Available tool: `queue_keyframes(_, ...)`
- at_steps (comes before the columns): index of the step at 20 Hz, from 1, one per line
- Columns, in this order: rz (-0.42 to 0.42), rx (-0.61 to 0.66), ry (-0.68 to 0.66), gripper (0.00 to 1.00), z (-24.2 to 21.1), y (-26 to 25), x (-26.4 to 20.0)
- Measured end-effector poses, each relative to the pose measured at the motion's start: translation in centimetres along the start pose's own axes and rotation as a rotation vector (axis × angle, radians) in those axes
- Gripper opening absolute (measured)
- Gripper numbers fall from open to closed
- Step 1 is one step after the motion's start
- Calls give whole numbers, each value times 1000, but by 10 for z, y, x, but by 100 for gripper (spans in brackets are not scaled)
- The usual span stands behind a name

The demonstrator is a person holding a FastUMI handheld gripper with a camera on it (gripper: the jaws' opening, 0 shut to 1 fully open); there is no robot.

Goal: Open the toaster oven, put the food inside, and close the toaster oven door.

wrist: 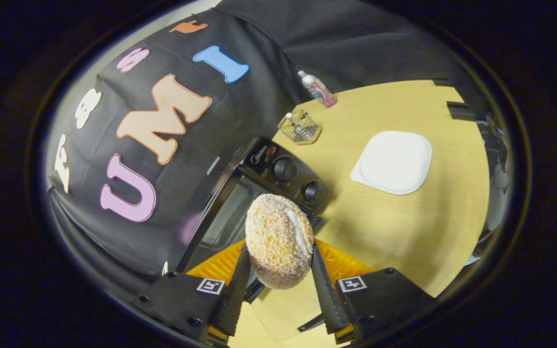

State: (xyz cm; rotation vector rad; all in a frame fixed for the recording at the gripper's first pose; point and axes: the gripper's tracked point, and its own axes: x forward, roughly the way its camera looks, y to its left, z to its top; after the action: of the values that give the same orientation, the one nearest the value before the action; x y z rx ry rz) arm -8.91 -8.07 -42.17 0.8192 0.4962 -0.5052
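Booth: black cloth wall behind, pale wood-grain table [404,227] matte and smooth. Left to right: toaster oven [240,203], black boxy body, glass door, two round knobs; whether door stands open, cannot tell. Gripper [278,280] clenched on food [278,239], both fingers pressing its sides; food round, crumb-coated, golden, white filling seam, held aloft in front of oven. Beyond: wire basket [300,126], small bottle [318,89]. Right: white plate [393,162], rounded-square, bare. Progress judged: food picked up; insertion and door closing remain.
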Motion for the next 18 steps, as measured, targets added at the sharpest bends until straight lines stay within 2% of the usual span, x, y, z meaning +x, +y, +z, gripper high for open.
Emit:
queue_keyframes(9,65,34,76,70,-42,35,50)
queue_keyframes(18,130,29,93,70,-51,52,79)
